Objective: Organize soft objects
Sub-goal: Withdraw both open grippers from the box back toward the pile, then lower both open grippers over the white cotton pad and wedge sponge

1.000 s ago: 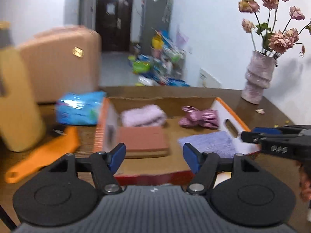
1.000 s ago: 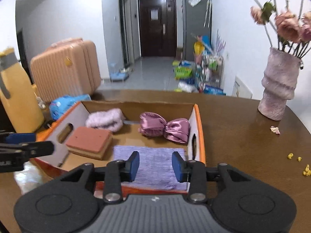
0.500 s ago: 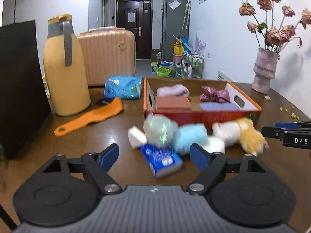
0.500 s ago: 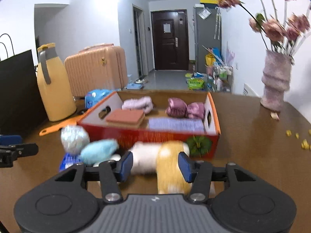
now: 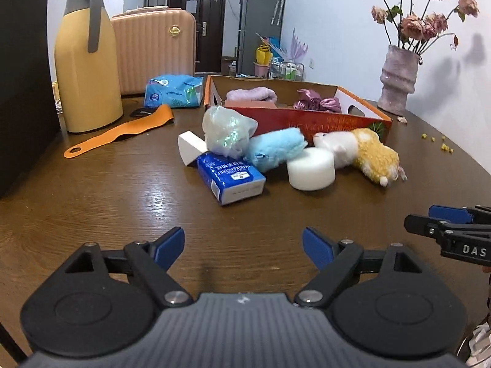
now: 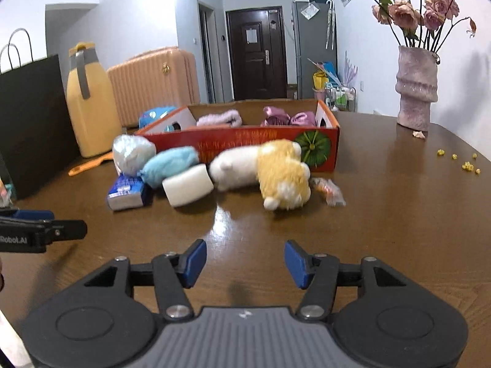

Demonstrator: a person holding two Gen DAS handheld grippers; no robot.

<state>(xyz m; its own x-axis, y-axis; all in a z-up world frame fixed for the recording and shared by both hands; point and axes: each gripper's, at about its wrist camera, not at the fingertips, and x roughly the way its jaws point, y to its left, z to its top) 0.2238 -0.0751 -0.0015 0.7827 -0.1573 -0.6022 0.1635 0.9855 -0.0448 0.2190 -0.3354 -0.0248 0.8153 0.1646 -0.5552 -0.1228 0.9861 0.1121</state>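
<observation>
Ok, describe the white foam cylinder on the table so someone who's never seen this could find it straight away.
Start at the orange box on the brown table; a row of soft things lies in front of it. The foam cylinder sits on the near side of that row, between the blue plush and the white-and-yellow plush. It alone is smooth, plain white and round.

Right gripper (image 6: 245, 259) jaws apart over brown table (image 6: 383, 214), plush toy (image 6: 270, 168) before orange box (image 6: 245, 144), left gripper (image 6: 43, 233) at left edge
</observation>
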